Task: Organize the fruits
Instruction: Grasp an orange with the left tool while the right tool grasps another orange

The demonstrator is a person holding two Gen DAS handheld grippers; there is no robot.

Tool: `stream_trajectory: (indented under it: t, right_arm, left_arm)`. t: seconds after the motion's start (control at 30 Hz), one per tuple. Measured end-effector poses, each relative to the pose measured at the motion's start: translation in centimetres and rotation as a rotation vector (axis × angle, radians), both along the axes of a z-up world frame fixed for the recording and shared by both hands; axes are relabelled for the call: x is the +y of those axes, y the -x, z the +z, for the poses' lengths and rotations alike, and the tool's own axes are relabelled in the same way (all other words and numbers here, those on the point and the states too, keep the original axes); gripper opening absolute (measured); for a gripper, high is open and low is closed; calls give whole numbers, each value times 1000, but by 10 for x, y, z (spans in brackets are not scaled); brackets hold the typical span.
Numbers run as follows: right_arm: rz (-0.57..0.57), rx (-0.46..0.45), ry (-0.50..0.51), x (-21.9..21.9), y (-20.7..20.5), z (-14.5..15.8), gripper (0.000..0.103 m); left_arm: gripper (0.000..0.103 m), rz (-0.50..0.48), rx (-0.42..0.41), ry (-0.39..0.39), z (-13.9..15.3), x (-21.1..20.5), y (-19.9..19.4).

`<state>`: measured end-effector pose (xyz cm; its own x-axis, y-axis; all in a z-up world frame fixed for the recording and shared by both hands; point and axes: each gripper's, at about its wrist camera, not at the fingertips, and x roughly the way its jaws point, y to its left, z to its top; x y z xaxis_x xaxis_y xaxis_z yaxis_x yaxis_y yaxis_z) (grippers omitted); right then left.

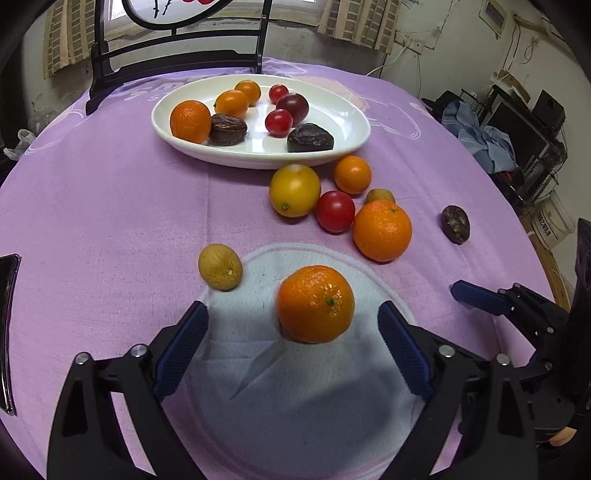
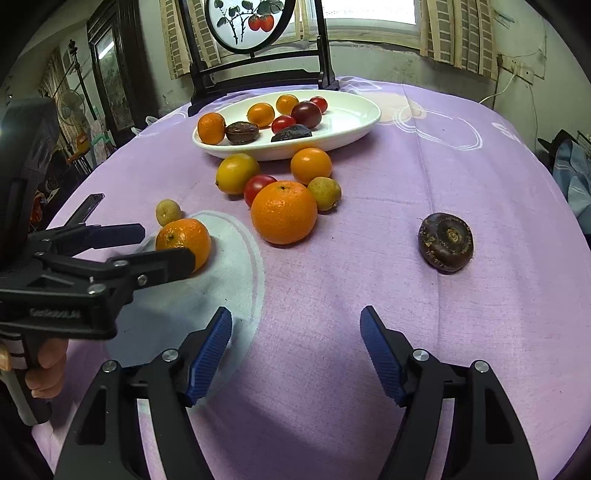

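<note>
Left wrist view: the left tongs (image 1: 291, 325) stand apart, a mandarin (image 1: 315, 303) between their tips, untouched, on the counter (image 1: 110, 206). An off-centre squeeze could roll it toward the longan (image 1: 220, 266) at front-left.

Right wrist view: the right tongs (image 2: 295, 328) gape, empty; the dark fruit (image 2: 446, 242) lies front-right, and the plate (image 2: 354, 125) far ahead.

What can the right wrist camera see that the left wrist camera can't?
Only the right wrist view shows the round persimmon painting, a standing fan and the hand holding the left claw. Only the left wrist view shows the blue cloth heaped on a rack. Both show the white plate, the mandarin between the left claw's open fingers, and the dark water chestnut.
</note>
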<state>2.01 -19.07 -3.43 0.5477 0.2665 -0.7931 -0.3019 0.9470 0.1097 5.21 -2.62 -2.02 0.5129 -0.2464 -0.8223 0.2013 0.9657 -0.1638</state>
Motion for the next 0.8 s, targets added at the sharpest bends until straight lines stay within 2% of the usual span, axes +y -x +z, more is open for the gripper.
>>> stream_trajectory:
  t: [0.07,0.13,0.2,0.27,0.33,0.5,0.63,0.73,0.8]
  right_arm:
    - [-15,0,0,-3,0,0,73]
    - [-29,6,-7,-7,-1,0,73]
    - [-33,8,-15,-9,-1,0,74]
    - [-33,6,-15,-9,-1,0,74]
    - [-32,1,-15,-8,-1,-1,74]
    - [-31,3,-13,-2,-3,0,74]
    - [-14,7,61,15,-11,-1,74]
    - [-18,4,119,28,-24,-4,76]
    - [-22,12,121,32,-35,-3,77]
  left_arm:
    - [75,-12,10,-7,-4,-4,-2]
    - [72,-27,-15,-59,-7,-13,-2]
    - [59,-42,-40,-112,-9,-20,-2]
    - [44,-64,-45,-93,-7,-20,0]
    - [44,-69,-39,-68,-4,-17,1]
    - [44,-46,-80,-62,8,-5,5]
    - [44,-33,-98,-36,19,6,6]
    - [44,-15,-76,-11,17,15,4]
    - [44,-9,-57,-1,15,18,4]
